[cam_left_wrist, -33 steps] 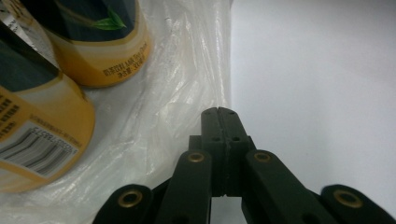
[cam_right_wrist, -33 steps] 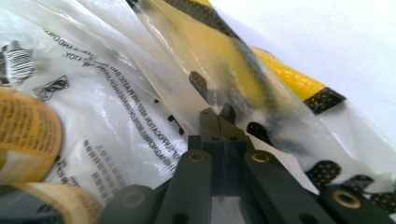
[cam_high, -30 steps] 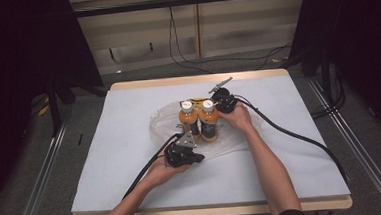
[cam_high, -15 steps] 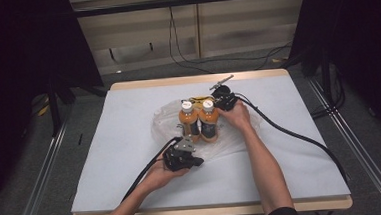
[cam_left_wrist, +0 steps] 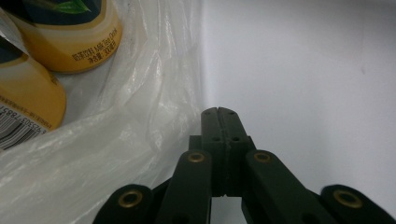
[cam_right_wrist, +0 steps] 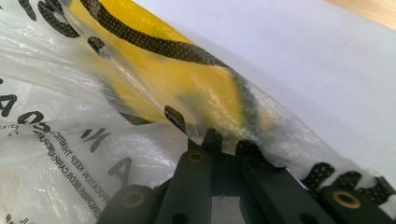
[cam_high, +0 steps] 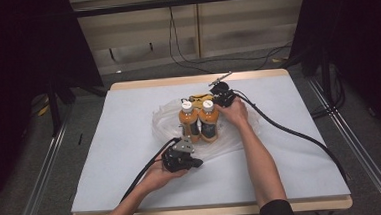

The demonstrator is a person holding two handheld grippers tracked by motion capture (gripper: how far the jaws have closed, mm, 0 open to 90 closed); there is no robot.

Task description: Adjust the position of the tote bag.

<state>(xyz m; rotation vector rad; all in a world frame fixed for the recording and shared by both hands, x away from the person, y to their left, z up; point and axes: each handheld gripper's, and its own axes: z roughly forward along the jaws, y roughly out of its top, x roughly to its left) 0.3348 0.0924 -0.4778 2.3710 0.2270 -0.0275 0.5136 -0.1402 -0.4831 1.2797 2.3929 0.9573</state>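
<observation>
Two orange drink bottles (cam_high: 190, 121) (cam_high: 209, 120) with white caps stand upright side by side on a crumpled clear plastic bag (cam_high: 165, 123). My left gripper (cam_high: 197, 163) lies at the bag's near edge. In the left gripper view its jaws (cam_left_wrist: 218, 111) are pressed together, and the bag's edge (cam_left_wrist: 140, 121) runs into their tips. The bottles' bases (cam_left_wrist: 70, 37) (cam_left_wrist: 23, 98) stand to the left there. My right gripper (cam_high: 214, 97) sits just behind the bottles, shut on the bag (cam_right_wrist: 70, 154) at its yellow and black printed part (cam_right_wrist: 177, 74), which drapes over the tips (cam_right_wrist: 219, 140).
The table's pale sheet (cam_high: 106, 157) stretches wide around the bag. A thick black cable (cam_high: 290, 131) trails from the right gripper across the table's right side. Another cable (cam_high: 145, 173) runs from the left gripper toward the front edge. Dark stands flank the table.
The right gripper has crept a little toward the far side behind the bottles. The left gripper and the bottles have stayed put.
</observation>
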